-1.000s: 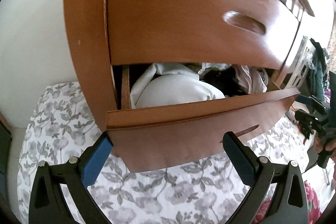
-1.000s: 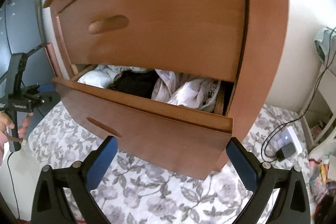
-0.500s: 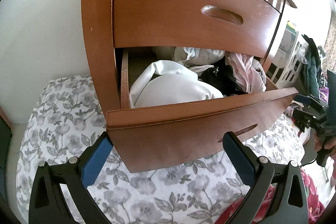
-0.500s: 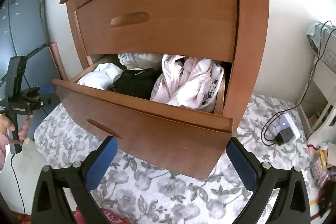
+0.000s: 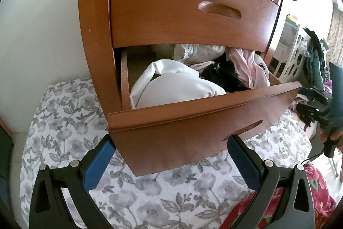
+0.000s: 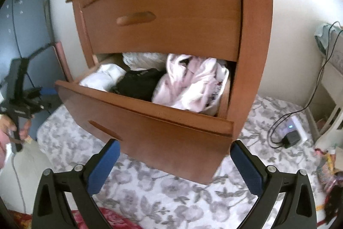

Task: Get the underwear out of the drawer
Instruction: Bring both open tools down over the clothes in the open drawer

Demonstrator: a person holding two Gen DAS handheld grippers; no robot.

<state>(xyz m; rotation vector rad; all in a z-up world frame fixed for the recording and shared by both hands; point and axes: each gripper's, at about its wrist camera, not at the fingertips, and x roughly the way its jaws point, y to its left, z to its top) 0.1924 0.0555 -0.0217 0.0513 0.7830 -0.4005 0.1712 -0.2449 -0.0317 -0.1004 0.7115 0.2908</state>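
A brown wooden dresser has its lower drawer (image 5: 193,121) (image 6: 150,130) pulled out, full of clothes. Inside lie a white garment (image 5: 178,87) (image 6: 103,78), a black piece (image 5: 223,76) (image 6: 139,83), a pale pink bundle (image 5: 248,65) (image 6: 193,83) and white lace (image 5: 197,52) at the back. My left gripper (image 5: 171,149) stands open in front of the drawer face, holding nothing. My right gripper (image 6: 174,151) is open too, below the drawer front, empty. Each gripper shows in the other view, held by a hand (image 5: 334,134) (image 6: 8,128).
The upper drawer (image 5: 188,8) (image 6: 163,18) is closed. A grey floral sheet (image 5: 64,121) (image 6: 171,196) covers the surface under the dresser. A charger and cable (image 6: 289,138) lie at the right. Hanging clothes and a white rack (image 5: 308,57) stand to the right.
Both grippers have risen and drawn back, so more of the drawer's inside shows. Both stay open; the clothes have not moved.
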